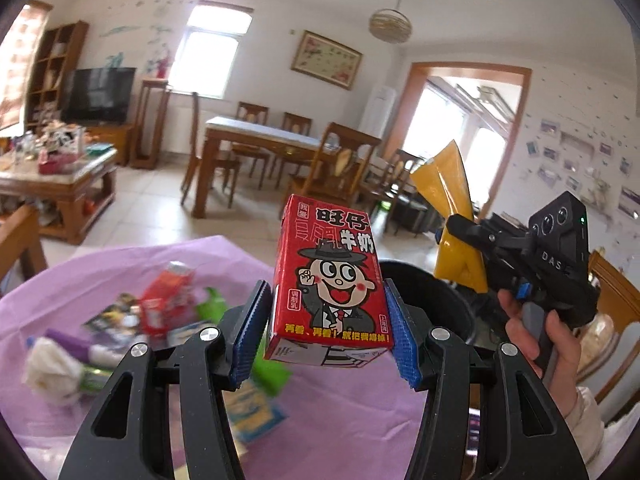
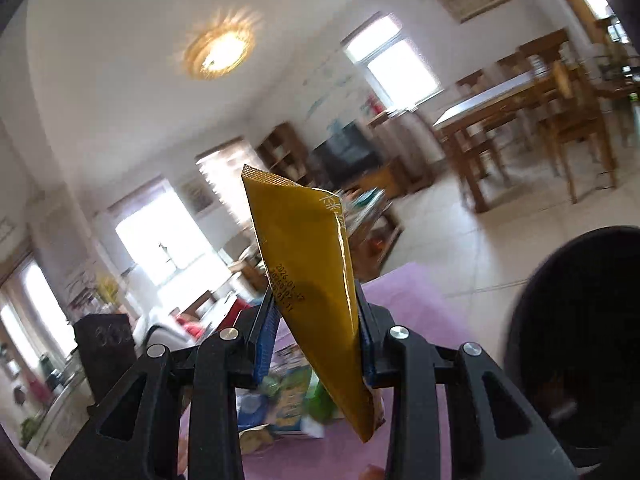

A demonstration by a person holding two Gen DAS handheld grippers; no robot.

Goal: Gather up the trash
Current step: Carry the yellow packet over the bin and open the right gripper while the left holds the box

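Purple-clothed table [image 1: 360, 412] in a dining room. Left gripper [image 1: 328, 316], jaws half apart, clamps an upright red milk carton [image 1: 330, 280]; right gripper [image 2: 316, 340] pinches a yellow wrapper [image 2: 308, 280], its hand [image 1: 548, 340] raised alongside. Black bin [image 1: 432, 292] sits just beyond both. Carry each piece over the bin's mouth before releasing.

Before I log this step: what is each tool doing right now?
Left tool: closed on the red milk carton, held upright.
Right tool: closed on the yellow wrapper, held above the purple tablecloth.
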